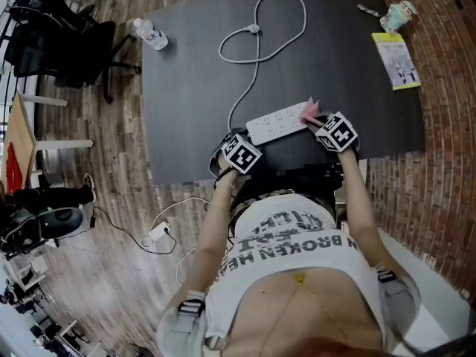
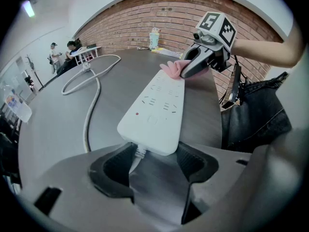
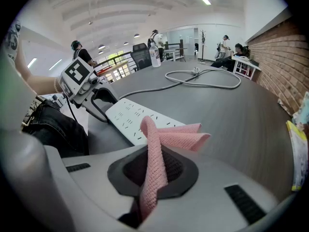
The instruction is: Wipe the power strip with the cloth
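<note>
left gripper [image 2: 154, 167] clamps power strip [image 2: 157, 105] end | right gripper [image 3: 153, 172] pinches cloth [image 3: 169, 138] on it

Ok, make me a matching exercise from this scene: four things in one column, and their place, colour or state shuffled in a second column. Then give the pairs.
Things:
1. power strip
2. cloth
3. water bottle
4. booklet

Descriptions:
a. at the far left corner of the table
b. pink, pinched in the right tongs
c. white, its cord end between the left tongs
d. yellow-green, near the right edge of the table

Pairs: 1-c, 2-b, 3-a, 4-d
</note>
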Available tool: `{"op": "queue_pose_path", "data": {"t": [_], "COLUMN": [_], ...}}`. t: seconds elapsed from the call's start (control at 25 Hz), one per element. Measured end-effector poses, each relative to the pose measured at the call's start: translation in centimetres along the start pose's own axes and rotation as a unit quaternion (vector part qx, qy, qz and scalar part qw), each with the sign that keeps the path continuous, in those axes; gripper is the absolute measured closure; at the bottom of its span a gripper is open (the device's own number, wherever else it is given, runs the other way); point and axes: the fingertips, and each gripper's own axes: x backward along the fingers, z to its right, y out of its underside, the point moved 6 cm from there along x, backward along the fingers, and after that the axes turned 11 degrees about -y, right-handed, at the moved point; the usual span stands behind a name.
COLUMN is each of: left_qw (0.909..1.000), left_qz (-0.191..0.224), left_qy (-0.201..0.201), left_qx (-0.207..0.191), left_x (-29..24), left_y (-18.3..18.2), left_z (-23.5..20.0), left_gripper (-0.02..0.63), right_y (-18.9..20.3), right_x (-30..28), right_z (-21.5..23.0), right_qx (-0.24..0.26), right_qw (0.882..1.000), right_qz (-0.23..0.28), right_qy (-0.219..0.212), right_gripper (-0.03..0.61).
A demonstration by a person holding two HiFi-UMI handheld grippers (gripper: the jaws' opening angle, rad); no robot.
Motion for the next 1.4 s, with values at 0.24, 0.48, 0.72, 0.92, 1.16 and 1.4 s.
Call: {"op": "queue_pose_path", "data": {"t": [0.24, 0.48, 0.72, 0.92, 1.16, 1.4], "left_qw": [1.0, 0.9992, 0.9979, 0.9933, 0.9732, 0.9387], "left_qz": [-0.002, -0.005, 0.029, 0.096, 0.22, 0.314], "left_qy": [0.002, -0.006, -0.037, -0.057, -0.051, -0.023], "left_qx": [-0.005, -0.038, -0.045, -0.028, 0.046, 0.141], "left_x": [0.1, 1.0, 3.7, 6.1, 9.6, 14.1], "left_y": [0.1, 0.1, -2.2, -4.4, -7.4, -9.3], "left_z": [0.0, -0.3, -0.1, 0.2, 1.0, 1.1], "left_gripper": [0.342, 0.342, 0.364, 0.438, 0.603, 0.606], "right_y": [0.2, -0.2, -1.9, -3.3, -5.8, -8.7], "right_x": [0.0, 0.4, 2.6, 3.7, 5.0, 7.4], "right_z": [-0.4, -1.2, -2.7, -4.0, -6.6, -9.5], "right_qx": [0.002, 0.033, 0.086, 0.124, 0.144, 0.152], "right_qw": [1.0, 0.999, 0.995, 0.989, 0.977, 0.953], "right_qz": [0.014, 0.012, 0.032, 0.07, 0.153, 0.251], "right_qy": [0.012, 0.026, 0.033, 0.042, 0.043, 0.071], "right_gripper": [0.561, 0.561, 0.561, 0.561, 0.561, 0.561]}}
